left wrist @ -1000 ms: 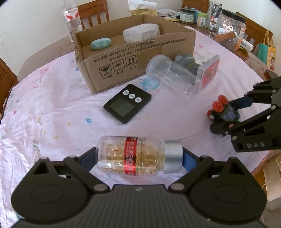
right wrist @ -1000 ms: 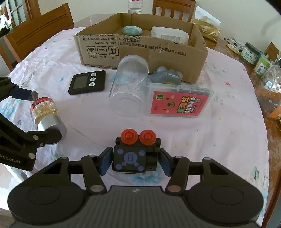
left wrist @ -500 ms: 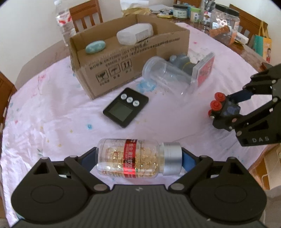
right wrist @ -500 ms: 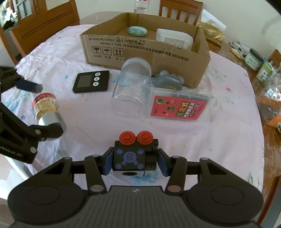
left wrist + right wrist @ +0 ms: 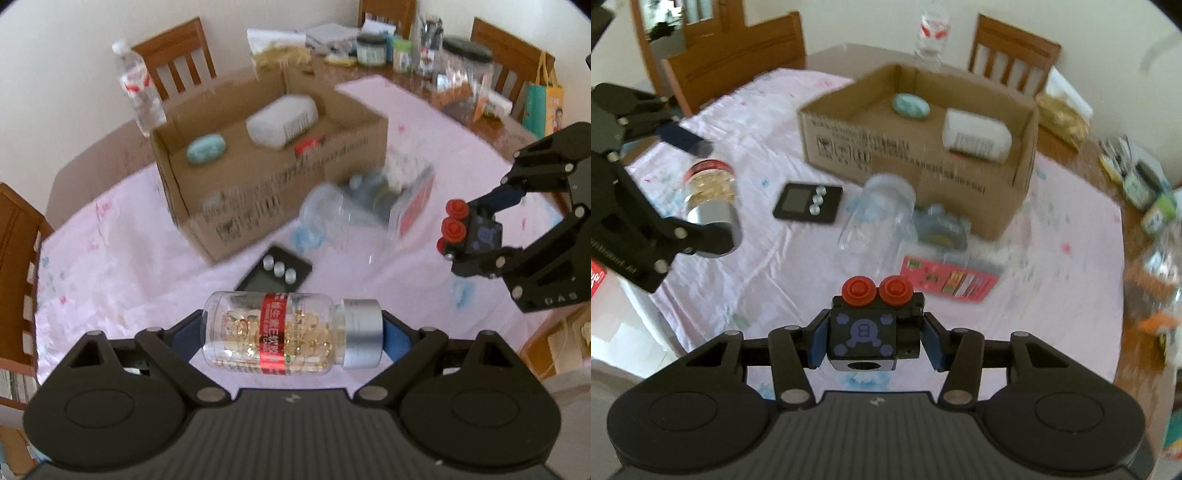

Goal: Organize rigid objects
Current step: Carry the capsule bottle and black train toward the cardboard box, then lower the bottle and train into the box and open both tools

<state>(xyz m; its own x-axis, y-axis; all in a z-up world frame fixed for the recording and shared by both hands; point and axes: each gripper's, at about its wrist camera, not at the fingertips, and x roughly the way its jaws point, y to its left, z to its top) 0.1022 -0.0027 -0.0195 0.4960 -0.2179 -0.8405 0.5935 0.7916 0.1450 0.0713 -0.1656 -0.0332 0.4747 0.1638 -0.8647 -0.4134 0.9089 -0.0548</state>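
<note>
Left gripper (image 5: 291,334) is clamped on a capsule bottle (image 5: 284,334), held sideways with the silver cap toward 3 o'clock, lifted clear of the pink tablecloth (image 5: 122,258). Right gripper (image 5: 873,338) is pinched on a black block with two red knobs (image 5: 873,328), knobs pointing up and away, also off the cloth. Cardboard box (image 5: 280,184) is seen at 12 o'clock in both wrist views, open on top, with a teal oval piece (image 5: 206,148) and a white packet (image 5: 282,120) inside. On the cloth in front of the box, a black timer (image 5: 809,202) is seen at 11 o'clock in the right wrist view, a clear jar (image 5: 877,221) on its side just beside it, a grey item (image 5: 940,229) touching the jar, and a pink flat case (image 5: 951,280) at 1 o'clock. Background is motion-blurred.
</note>
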